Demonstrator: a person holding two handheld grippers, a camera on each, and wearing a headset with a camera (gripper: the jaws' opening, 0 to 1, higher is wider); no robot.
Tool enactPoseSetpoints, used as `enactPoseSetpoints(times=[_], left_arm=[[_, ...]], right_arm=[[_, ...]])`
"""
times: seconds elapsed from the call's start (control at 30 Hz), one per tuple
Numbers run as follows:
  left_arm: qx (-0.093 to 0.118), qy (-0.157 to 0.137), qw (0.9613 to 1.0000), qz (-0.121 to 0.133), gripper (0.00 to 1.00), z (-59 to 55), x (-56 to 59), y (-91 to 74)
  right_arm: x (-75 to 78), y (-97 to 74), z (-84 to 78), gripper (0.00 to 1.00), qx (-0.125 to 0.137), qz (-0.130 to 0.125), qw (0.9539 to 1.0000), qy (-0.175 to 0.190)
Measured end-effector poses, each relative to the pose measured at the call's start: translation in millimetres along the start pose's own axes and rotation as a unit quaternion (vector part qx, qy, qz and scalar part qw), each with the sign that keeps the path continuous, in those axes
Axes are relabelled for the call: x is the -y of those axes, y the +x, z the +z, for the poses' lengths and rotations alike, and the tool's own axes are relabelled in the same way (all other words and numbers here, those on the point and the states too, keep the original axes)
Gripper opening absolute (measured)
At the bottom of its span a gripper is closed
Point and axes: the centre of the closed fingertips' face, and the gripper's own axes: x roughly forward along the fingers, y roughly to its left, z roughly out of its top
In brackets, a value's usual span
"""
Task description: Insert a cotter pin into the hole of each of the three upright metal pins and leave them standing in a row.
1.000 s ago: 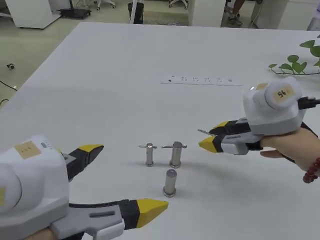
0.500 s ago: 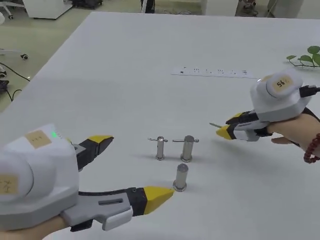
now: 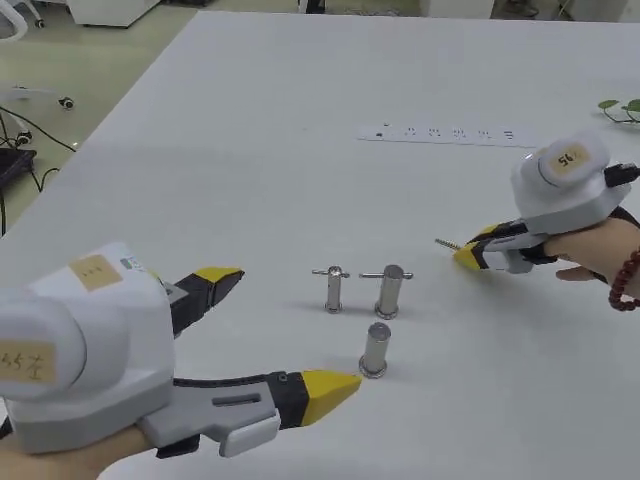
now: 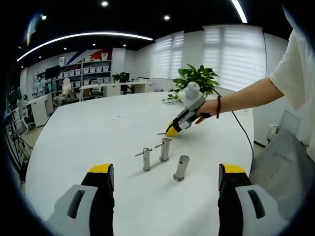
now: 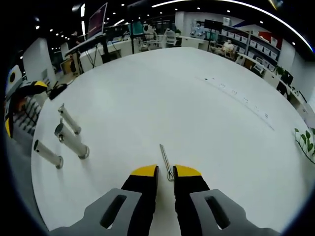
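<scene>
**Third cotter pin in the right gripper, one pin bare**

My right gripper (image 5: pixel 166 172) has its jaws pressed nearly together on the cotter pin (image 5: pixel 166 160). It pinches the pin by one end, and the rest pokes out ahead of the yellow tips. In the head view this gripper sits low over the white table (image 3: pixel 250 150), to the right of the metal pins and apart from them, with the cotter pin pointing left toward them.

My left gripper (image 3: pixel 288 330) is spread wide with nothing between its jaws. It is near me on the left, its tips toward the pins.

All three pins stand upright. The far-left pin (image 3: pixel 333 290) and the far-right pin (image 3: pixel 390 292) stand side by side, each with a cotter pin through its top. The near pin (image 3: pixel 376 350) stands just in front of the far-right one, out of line, its top bare.

A power strip (image 3: pixel 440 133) lies farther back on the table.
</scene>
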Motion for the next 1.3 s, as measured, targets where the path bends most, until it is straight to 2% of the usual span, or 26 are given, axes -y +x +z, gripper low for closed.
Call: enactPoseSetpoints(times=[0.1, 0.17, 0.2, 0.43, 0.47, 0.77, 0.87, 1.03, 1.27, 1.3], left_arm=[[-0.002, 0.001, 1.0, 0.001, 0.87, -0.9, -0.2, 0.0], [-0.003, 0.001, 1.0, 0.0, 0.87, -1.0, 0.5, 0.5], [-0.003, 0.002, 1.0, 0.0, 0.87, -1.1, 1.0, 0.7], [-0.007, 0.008, 0.9999, -0.004, 0.87, -1.2, 3.2, 0.7], [-0.007, 0.008, 0.9999, -0.004, 0.87, -1.2, 3.2, 0.6], [-0.017, 0.003, 0.9998, -0.009, 0.86, -4.9, 2.1, -1.2], [-0.014, -0.002, 0.9998, -0.011, 0.86, -3.2, 2.2, -1.5], [-0.009, -0.008, 0.9998, -0.013, 0.84, 0.2, 2.4, -0.8], [-0.007, -0.008, 0.9997, -0.02, 0.81, 5.7, 5.6, 1.8], [-0.006, -0.006, 0.9997, -0.021, 0.8, 7.1, 5.9, 2.3]], right_arm=[[1.4, 0.7, -0.5, 0.13, -0.011, 0.003, 0.9999, -0.006], [-0.4, -0.5, -4.4, 0.08, -0.032, 0.007, 0.9994, -0.011], [0.7, -0.6, -4.7, 0.06, -0.041, 0.006, 0.9988, -0.027], [1.3, 2.4, -2.3, 0.04, -0.06, 0.005, 0.9972, -0.044], [1.7, 2.0, -2.4, 0.04, -0.064, 0.005, 0.9962, -0.059], [0.0, -0.2, 0.4, 0.02, -0.062, -0.001, 0.9938, -0.093], [-2.4, -3.8, 0.9, 0.02, -0.064, -0.006, 0.9911, -0.117], [-6.3, -10.5, 4.6, 0.02, -0.057, -0.01, 0.9892, -0.135], [-19.5, -23.0, 16.3, 0.02, -0.039, -0.016, 0.9813, -0.188], [-22.1, -25.7, 19.1, 0.02, -0.036, -0.019, 0.9789, -0.2]])
